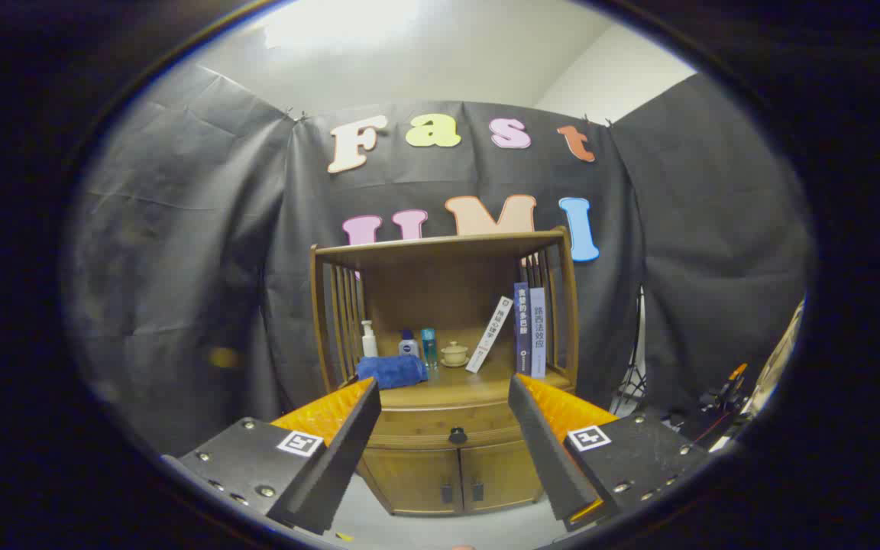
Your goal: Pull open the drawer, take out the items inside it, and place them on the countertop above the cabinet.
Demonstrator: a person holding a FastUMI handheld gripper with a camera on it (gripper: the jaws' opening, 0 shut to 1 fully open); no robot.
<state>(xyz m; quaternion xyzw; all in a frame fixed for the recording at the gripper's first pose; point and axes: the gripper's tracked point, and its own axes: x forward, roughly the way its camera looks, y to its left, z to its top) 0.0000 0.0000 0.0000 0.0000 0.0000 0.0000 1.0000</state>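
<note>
Book spines [522,328] lettered, too small to read

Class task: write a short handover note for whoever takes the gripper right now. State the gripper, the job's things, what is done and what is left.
Gripper: open, holding nothing, aimed at the cabinet from a distance.
Drawer: shut, its dark knob seen between the fingers. Contents hidden.
Countertop: already carries a blue cloth, bottles, a cup and books.
Done: nothing yet.
Left: approach, grip the knob, pull the drawer open, move its items onto the countertop.
</note>
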